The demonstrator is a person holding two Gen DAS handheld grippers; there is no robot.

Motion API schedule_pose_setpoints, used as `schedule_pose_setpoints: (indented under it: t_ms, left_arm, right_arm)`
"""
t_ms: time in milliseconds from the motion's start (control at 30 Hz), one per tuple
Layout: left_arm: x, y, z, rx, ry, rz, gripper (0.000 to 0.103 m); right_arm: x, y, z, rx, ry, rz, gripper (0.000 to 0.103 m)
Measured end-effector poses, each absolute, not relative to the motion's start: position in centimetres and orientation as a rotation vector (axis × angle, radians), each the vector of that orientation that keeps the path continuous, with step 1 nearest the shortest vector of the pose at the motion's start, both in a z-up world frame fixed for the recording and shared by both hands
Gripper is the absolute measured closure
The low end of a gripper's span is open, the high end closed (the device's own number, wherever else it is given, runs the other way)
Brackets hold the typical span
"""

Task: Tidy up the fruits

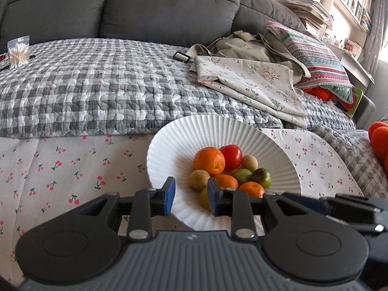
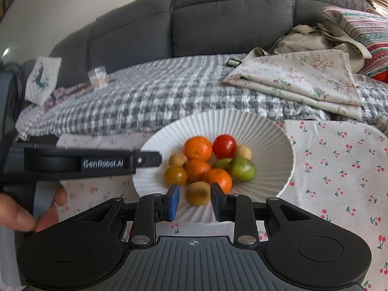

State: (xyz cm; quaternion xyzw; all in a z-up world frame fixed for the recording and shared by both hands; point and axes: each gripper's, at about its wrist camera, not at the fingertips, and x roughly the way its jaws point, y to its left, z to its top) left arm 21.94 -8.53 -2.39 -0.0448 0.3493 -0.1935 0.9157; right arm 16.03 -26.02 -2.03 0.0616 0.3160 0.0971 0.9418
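Fruits: a pile in the white ribbed bowl (image 2: 274, 160), which stands on the cherry-print cloth (image 2: 339, 169).
Right gripper (image 2: 195, 202): fingers slightly apart, grasping nothing; the brownish-yellow fruit (image 2: 197, 193) lies just ahead, in line with the gap.
Left gripper (image 1: 191, 197): fingers slightly apart, empty, over the near rim of the bowl; the fruits lie ahead and to its right.
Nearer hand: the right one, by judgement.
Long axis: the fruit is nearly round, so it points no clear way.
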Motion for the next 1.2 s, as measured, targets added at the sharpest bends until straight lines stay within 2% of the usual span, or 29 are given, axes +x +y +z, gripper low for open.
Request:
schedule_pose_setpoints:
  t_ms: [400,500,733,867,967,1200]
  left_arm:
    - [20.4,-8.1,-1.3,-0.105,0.731,-0.371,0.074]
    - [19.6,-8.3,-0.7,-0.093,0.746,-0.342,0.066]
    - [17.7,-7.9,0.4,-0.082,0.783,-0.272,0.063]
    - [15.6,-7.2,1.6,-0.07,0.77,-0.236,0.05]
    - [14.2,-6.6,2.6,-0.086,0.759,-0.229,0.047]
    - [10.5,-5.8,3.7,-0.096,0.753,-0.219,0.038]
  right_arm:
    - [16.0,-28.8,-0.7,0.24,0.675,0.122,0.074]
    - [15.7,-29.0,-0.1,0.263,0.679,0.121,0.072]
    - [14.0,-29.2,0.9,0.26,0.725,0.113,0.066]
    - [12.5,-29.3,1.9,0.263,0.715,0.134,0.065]
    - [10.7,-29.3,2.8,0.281,0.705,0.157,0.055]
    - [7.0,-28.8,4.1,0.263,0.693,0.165,0.042]
